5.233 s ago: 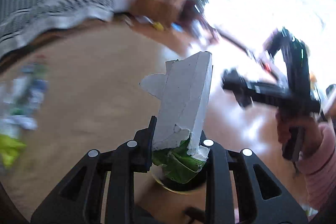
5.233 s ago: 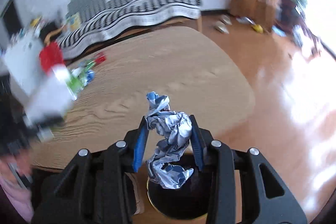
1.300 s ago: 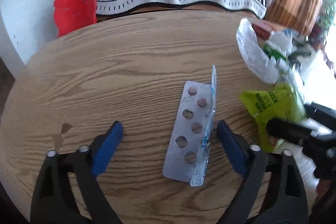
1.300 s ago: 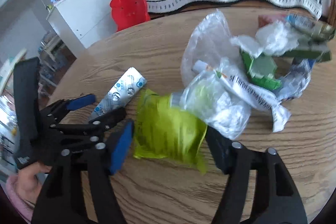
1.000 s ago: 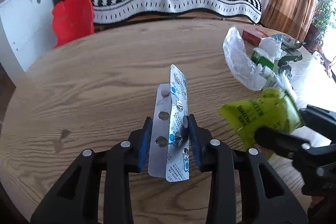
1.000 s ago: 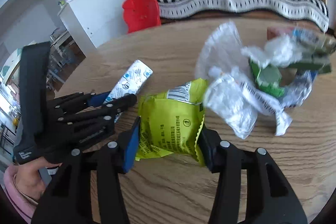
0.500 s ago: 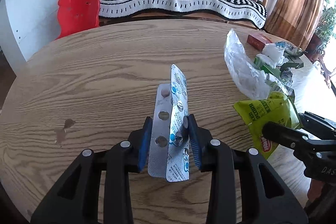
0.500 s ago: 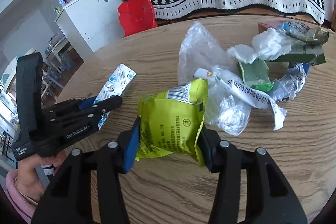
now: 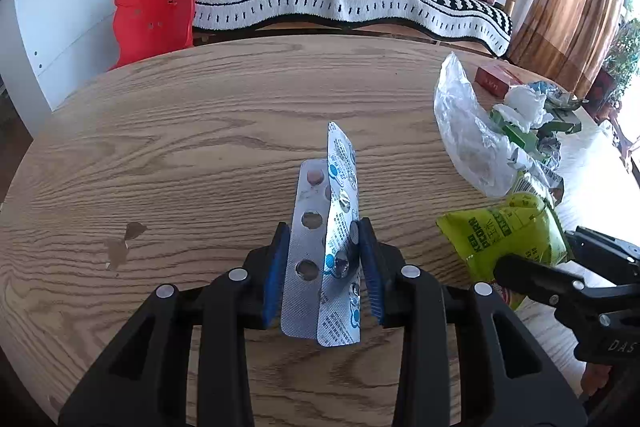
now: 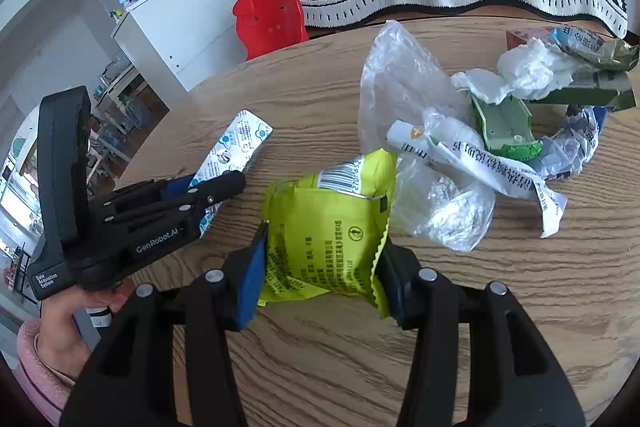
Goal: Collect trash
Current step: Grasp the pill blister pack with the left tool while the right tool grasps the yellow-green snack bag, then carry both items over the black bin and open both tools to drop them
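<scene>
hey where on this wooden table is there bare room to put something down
The wooden table is bare on its left half, from the far edge by the red chair down to the small stain. It is crowded on the right: the clear plastic bag, white tissue and wrappers pile together.

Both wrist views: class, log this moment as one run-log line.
left claw: shut on blister pack | right claw: shut on green snack bag | table: trash pile remains
</scene>
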`<act>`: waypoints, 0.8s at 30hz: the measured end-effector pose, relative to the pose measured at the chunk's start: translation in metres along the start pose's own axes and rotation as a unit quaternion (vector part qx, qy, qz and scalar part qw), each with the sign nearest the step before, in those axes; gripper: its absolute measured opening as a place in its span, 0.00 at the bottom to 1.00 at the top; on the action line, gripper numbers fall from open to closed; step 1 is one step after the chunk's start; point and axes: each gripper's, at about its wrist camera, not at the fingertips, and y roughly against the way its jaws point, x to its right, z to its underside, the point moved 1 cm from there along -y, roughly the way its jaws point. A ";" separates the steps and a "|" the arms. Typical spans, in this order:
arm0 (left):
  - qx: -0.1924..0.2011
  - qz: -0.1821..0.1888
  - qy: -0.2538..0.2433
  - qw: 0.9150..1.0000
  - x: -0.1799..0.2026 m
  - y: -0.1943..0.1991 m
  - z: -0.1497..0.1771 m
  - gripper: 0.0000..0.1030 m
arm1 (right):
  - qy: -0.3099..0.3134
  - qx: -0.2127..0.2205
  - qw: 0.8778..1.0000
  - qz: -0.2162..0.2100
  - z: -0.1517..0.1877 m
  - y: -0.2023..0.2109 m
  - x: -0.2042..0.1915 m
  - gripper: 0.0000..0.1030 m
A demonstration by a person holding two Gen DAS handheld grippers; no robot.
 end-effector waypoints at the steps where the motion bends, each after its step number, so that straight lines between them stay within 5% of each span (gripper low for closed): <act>1: 0.004 -0.002 0.002 1.000 0.000 0.001 0.000 0.33 | 0.000 -0.004 1.000 -0.001 0.001 -0.001 0.000 0.48; 7: 0.038 0.020 0.031 0.999 0.006 0.028 -0.006 0.33 | -0.018 0.035 0.998 -0.055 0.003 0.032 0.002 0.48; 11: 0.083 0.042 0.037 0.995 0.034 0.072 -0.002 0.34 | -0.052 0.125 0.985 -0.109 0.007 0.123 0.018 0.48; 13: 0.094 0.074 0.040 0.992 0.062 0.094 0.000 0.33 | -0.049 0.170 0.980 -0.092 0.018 0.172 0.033 0.48; 17: 0.079 0.151 -0.035 0.985 0.153 0.118 0.004 0.33 | -0.064 0.229 0.971 0.037 0.073 0.277 0.099 0.49; 20: 0.052 0.224 -0.111 0.967 0.245 0.130 0.016 0.33 | -0.122 0.231 0.962 0.083 0.119 0.327 0.155 0.49; 24: -0.030 0.322 -0.206 0.924 0.374 0.125 0.051 0.33 | -0.242 0.249 0.932 0.109 0.193 0.393 0.235 0.49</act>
